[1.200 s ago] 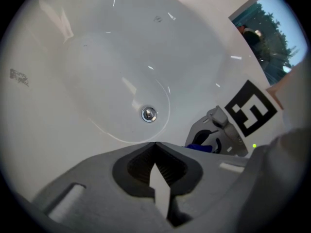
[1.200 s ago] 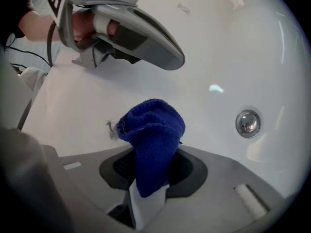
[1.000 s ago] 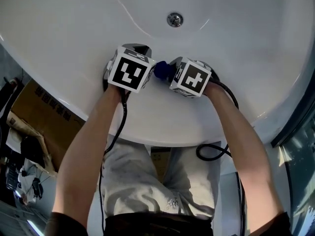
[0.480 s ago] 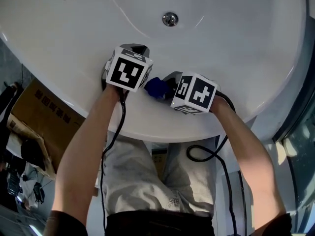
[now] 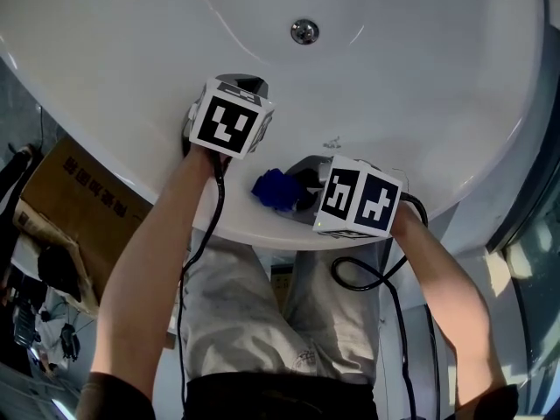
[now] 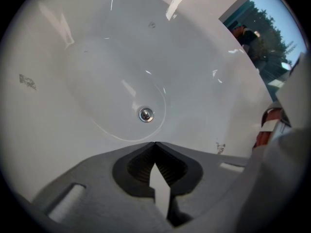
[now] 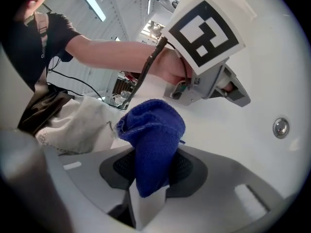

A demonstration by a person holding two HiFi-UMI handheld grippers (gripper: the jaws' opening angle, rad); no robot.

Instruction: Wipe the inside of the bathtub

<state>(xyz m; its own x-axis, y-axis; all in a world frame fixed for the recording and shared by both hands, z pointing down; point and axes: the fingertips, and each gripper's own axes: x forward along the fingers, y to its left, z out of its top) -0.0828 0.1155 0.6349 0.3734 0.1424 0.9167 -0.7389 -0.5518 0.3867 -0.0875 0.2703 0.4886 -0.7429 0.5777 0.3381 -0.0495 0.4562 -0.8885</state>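
The white bathtub (image 5: 420,68) fills the upper head view, its chrome drain (image 5: 304,31) at the far middle. My left gripper (image 5: 244,85) rests on the near inner slope. In the left gripper view it (image 6: 154,143) is shut with nothing in it and faces the drain (image 6: 146,114). My right gripper (image 5: 296,191) lies over the near rim and points left. It is shut on a blue cloth (image 5: 275,188). In the right gripper view the cloth (image 7: 154,135) stands bunched up out of the jaws, with the left gripper's marker cube (image 7: 204,30) beyond.
A cardboard box (image 5: 66,191) stands on the floor left of the tub. A black cable (image 5: 367,274) loops below the rim by the person's light trousers (image 5: 262,322). A small dark mark (image 5: 332,143) sits on the tub wall. Glass panels (image 5: 534,234) stand at the right.
My right gripper has drawn back with the blue cloth from beside the left gripper to the near rim. The left gripper has stayed in place.
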